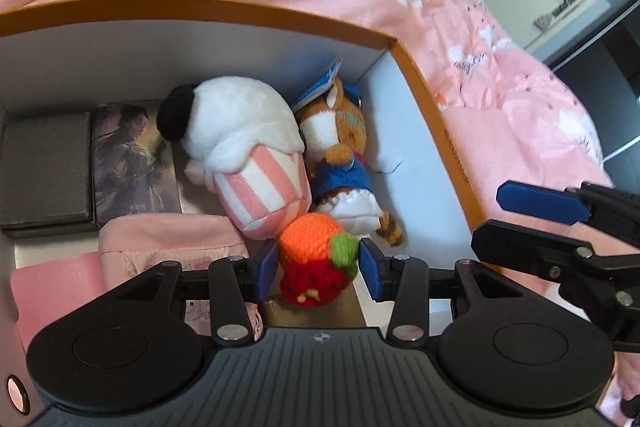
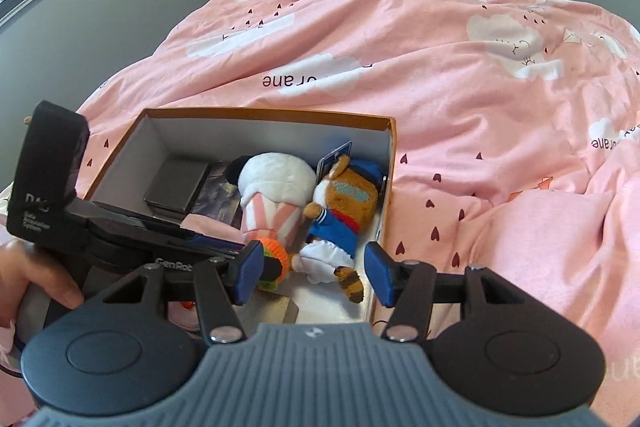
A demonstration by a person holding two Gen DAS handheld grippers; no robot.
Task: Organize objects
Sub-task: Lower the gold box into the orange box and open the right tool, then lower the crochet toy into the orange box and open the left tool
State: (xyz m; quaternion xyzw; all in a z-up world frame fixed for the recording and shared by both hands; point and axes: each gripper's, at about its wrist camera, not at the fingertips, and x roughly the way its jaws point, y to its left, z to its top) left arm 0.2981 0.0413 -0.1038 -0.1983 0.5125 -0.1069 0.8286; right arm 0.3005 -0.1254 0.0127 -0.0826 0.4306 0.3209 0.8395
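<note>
Left wrist view is showing the left tool (image 1: 319,269) hanging low inside the box (image 1: 436,131), its blue pads flanking a small knitted toy (image 1: 316,263) with an orange top, a green leaf and a red base. The pads are sitting right at the toy's sides, but whether they are pressing it or just letting go I cannot tell, and whether it is resting on the box floor is hidden too. The toy is lying directly ahead of this tool, in the near part of the box, touching the foot of the striped plush (image 1: 244,147), with the fox plush (image 1: 344,163) just beside it. Its long axis is running from orange top to red base, away from the camera, crosswise to the pads.

The right tool (image 2: 314,275) is standing spread and empty, hovering above the box's near right corner over the fox's legs. So the left hand is clearly the nearer one; judging by this, the toy's placing belongs to it, while the right is staying clear.
</note>
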